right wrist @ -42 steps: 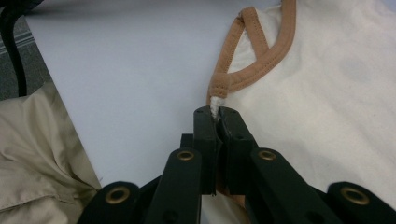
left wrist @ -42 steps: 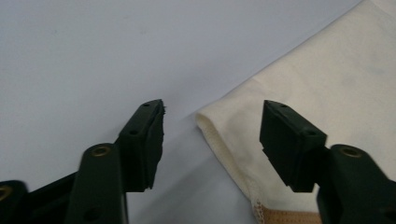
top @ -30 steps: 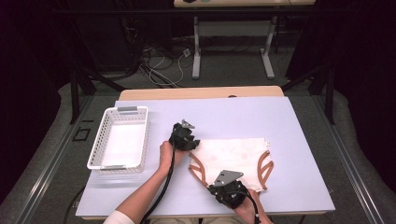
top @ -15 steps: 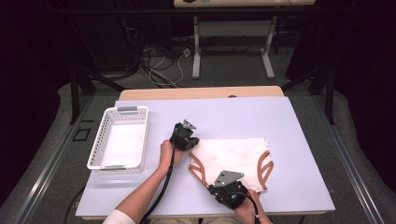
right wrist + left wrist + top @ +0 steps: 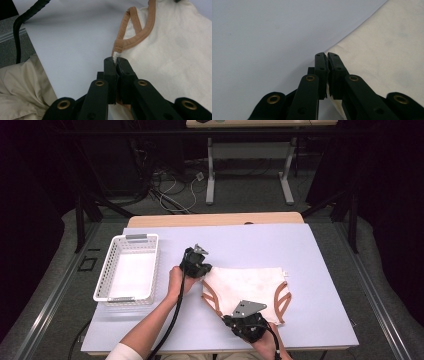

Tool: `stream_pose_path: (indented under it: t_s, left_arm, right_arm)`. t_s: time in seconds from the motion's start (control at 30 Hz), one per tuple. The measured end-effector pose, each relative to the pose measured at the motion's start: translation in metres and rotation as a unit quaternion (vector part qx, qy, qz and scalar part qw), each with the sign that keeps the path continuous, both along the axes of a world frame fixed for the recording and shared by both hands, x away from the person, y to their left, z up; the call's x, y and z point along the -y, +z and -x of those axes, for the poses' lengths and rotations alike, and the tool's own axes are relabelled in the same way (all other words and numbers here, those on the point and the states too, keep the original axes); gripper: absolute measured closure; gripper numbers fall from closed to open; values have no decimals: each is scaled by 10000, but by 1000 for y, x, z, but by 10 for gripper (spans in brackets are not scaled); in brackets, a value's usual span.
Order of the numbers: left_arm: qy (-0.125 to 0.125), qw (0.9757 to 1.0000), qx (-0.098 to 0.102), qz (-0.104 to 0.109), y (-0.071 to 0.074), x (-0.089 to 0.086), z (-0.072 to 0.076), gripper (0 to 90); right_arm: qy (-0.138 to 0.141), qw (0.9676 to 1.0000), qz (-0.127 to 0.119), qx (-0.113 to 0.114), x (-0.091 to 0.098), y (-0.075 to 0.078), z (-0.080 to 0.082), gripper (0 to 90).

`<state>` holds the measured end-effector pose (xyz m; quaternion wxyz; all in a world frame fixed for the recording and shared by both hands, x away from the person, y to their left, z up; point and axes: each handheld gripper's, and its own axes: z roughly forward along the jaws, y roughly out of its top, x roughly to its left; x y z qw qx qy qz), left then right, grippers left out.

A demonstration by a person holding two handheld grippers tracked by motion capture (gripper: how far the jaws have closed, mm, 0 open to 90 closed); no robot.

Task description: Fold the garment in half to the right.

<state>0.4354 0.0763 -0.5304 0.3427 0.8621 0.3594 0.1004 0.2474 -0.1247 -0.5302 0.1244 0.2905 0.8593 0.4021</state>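
Jaws of the left gripper (image 5: 327, 56) pinched tight on the upper left corner of the cream underwear (image 5: 247, 287), having just been closing onto that cloth; seen in the high view (image 5: 199, 265) at the garment's far left edge. Jaws of the right gripper (image 5: 115, 60) likewise clamped, on a bit of white cloth right where the tan leg trim (image 5: 140, 37) meets the near left edge; seen low in the high view (image 5: 235, 317). Underwear lying flat near the middle of the pale desk (image 5: 310, 250), waistband away from the person, white basket (image 5: 107, 270) well apart to the left. Judged: both grips set, fold or lift about to begin. Next, probably raising both held points together and carrying the left side over toward the right, keeping tension even so neither corner slips and the cloth beneath stays smooth
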Motion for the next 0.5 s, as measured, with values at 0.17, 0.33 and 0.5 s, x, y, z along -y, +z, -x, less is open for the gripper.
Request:
stream_pose_path:
  t_s: [0.17, 0.33, 0.5]
  left_arm:
    - [-30, 10000, 16, -39, 5, -1, 1, 868]
    - [-59, 9999, 42, -73, 11, -5, 1, 868]
    - [-61, 9999, 56, -99, 16, -7, 2, 868]
  right_arm:
    - [-11, 10000, -48, 4, 1, 3, 1, 866]
    - [-20, 9999, -125, 42, 2, 5, 1, 865]
    - [-16, 9998, -205, 78, 1, 6, 1, 865]
